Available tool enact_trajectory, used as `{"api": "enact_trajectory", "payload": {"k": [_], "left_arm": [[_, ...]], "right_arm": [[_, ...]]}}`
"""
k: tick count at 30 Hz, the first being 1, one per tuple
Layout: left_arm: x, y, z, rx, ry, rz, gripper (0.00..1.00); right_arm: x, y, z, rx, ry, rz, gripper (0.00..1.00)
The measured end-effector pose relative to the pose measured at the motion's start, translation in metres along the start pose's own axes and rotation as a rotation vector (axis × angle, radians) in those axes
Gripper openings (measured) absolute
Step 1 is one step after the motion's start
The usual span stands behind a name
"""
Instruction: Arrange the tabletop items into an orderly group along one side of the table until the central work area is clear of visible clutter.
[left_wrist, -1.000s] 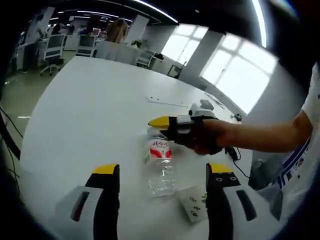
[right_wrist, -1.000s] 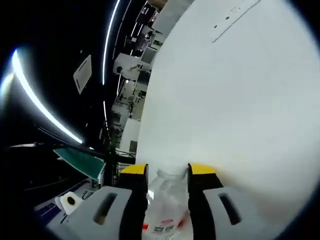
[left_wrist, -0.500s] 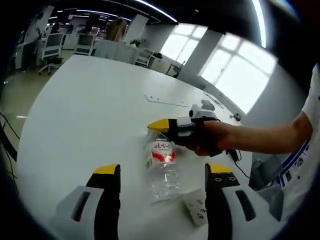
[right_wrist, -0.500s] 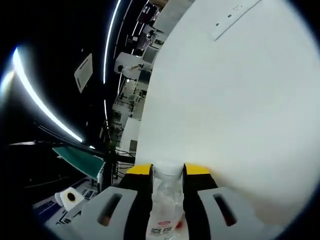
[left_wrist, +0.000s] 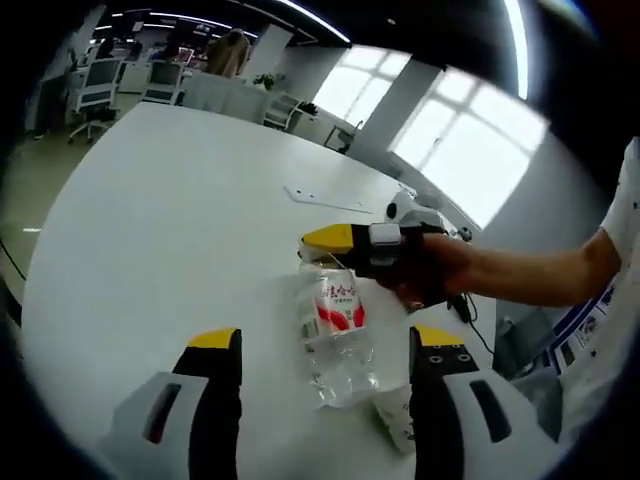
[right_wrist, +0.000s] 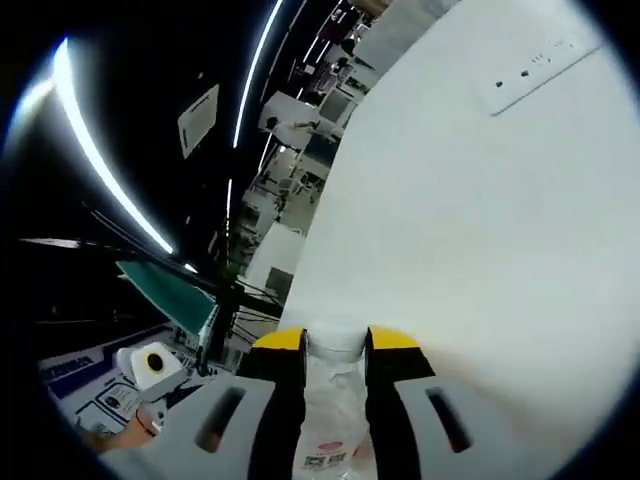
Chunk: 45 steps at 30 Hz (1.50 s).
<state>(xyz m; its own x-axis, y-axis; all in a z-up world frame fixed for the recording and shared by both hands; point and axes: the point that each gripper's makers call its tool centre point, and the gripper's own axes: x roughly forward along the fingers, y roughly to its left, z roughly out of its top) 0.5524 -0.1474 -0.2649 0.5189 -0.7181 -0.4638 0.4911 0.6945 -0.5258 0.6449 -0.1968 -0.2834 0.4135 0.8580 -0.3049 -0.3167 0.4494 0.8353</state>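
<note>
A clear plastic water bottle (left_wrist: 338, 330) with a red and white label hangs tilted over the white table (left_wrist: 170, 220) in the left gripper view. My right gripper (left_wrist: 330, 243), held in a hand, is shut on its neck. In the right gripper view the bottle (right_wrist: 334, 420) sits squeezed between the yellow-tipped jaws of the right gripper (right_wrist: 335, 342), its white cap level with the tips. My left gripper (left_wrist: 325, 340) stands open low over the table, the bottle's base between its jaws without touching them. A white paper cup (left_wrist: 395, 420) lies by its right jaw.
A flat white power strip (left_wrist: 325, 198) lies further back on the table and appears as the power strip (right_wrist: 540, 62) in the right gripper view. A person's forearm (left_wrist: 530, 280) reaches in from the right. Office chairs and desks stand beyond the table's far edge.
The right gripper closed on the bottle's neck, then tipped and lifted the bottle. Both views shifted slightly. The left gripper stayed open.
</note>
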Motion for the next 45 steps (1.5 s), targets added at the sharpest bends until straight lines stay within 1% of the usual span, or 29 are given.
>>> {"api": "enact_trajectory", "payload": {"k": [1,5,8,11,12,13,14,20,21,25,27,28,30,32,33,34,35,38,41,42,45], "left_arm": [[0.001,0.000,0.001,-0.001,0.000,-0.005,0.69],[0.017,0.002,0.002,-0.005,0.013,-0.065,0.69],[0.026,-0.002,0.002,-0.013,0.024,-0.119,0.69],[0.032,-0.005,-0.001,0.012,0.045,-0.147,0.69],[0.034,-0.008,-0.001,0.017,0.051,-0.167,0.69],[0.037,-0.010,-0.002,0.016,0.057,-0.184,0.69],[0.038,-0.011,-0.003,0.016,0.060,-0.192,0.69],[0.044,-0.014,-0.011,0.028,0.089,-0.231,0.67],[0.045,-0.014,-0.011,0.027,0.091,-0.233,0.66],[0.047,-0.016,-0.013,0.023,0.098,-0.262,0.60],[0.047,-0.020,-0.013,0.026,0.098,-0.281,0.55],[0.047,-0.020,-0.013,0.029,0.101,-0.284,0.51],[0.047,-0.025,-0.013,0.040,0.101,-0.303,0.47],[0.046,-0.031,-0.012,0.057,0.101,-0.326,0.43],[0.046,-0.034,-0.011,0.074,0.096,-0.334,0.42],[0.046,-0.034,-0.009,0.109,0.087,-0.329,0.42],[0.046,-0.034,-0.009,0.116,0.086,-0.328,0.42],[0.046,-0.038,-0.005,0.193,0.073,-0.329,0.41],[0.047,-0.042,-0.003,0.225,0.070,-0.325,0.41],[0.049,-0.045,-0.001,0.259,0.070,-0.320,0.41],[0.052,-0.049,0.001,0.292,0.067,-0.318,0.40]], "right_arm": [[0.000,0.002,0.001,-0.014,0.003,0.002,0.20],[0.000,0.015,0.001,-0.088,0.014,0.022,0.20],[0.000,0.024,0.000,-0.143,0.029,0.041,0.20],[0.000,0.030,-0.001,-0.179,0.039,0.049,0.20],[0.000,0.035,-0.003,-0.212,0.047,0.061,0.20],[0.000,0.037,-0.003,-0.220,0.050,0.064,0.20],[-0.002,0.045,-0.007,-0.238,0.056,0.070,0.20],[-0.003,0.059,-0.013,-0.307,0.077,0.093,0.20],[-0.003,0.062,-0.014,-0.328,0.083,0.104,0.20],[-0.003,0.067,-0.016,-0.360,0.093,0.119,0.20],[-0.004,0.068,-0.017,-0.371,0.097,0.123,0.20],[-0.005,0.070,-0.017,-0.381,0.100,0.126,0.20],[-0.006,0.073,-0.018,-0.402,0.103,0.128,0.19],[-0.008,0.077,-0.017,-0.430,0.105,0.129,0.19],[-0.010,0.079,-0.017,-0.445,0.105,0.127,0.19],[-0.011,0.082,-0.016,-0.470,0.103,0.128,0.19],[-0.013,0.084,-0.016,-0.491,0.103,0.124,0.19],[-0.020,0.091,-0.014,-0.566,0.099,0.112,0.19],[-0.028,0.095,-0.013,-0.626,0.096,0.098,0.19],[-0.030,0.096,-0.012,-0.646,0.095,0.095,0.19],[-0.038,0.099,-0.011,-0.711,0.094,0.080,0.19]]}}
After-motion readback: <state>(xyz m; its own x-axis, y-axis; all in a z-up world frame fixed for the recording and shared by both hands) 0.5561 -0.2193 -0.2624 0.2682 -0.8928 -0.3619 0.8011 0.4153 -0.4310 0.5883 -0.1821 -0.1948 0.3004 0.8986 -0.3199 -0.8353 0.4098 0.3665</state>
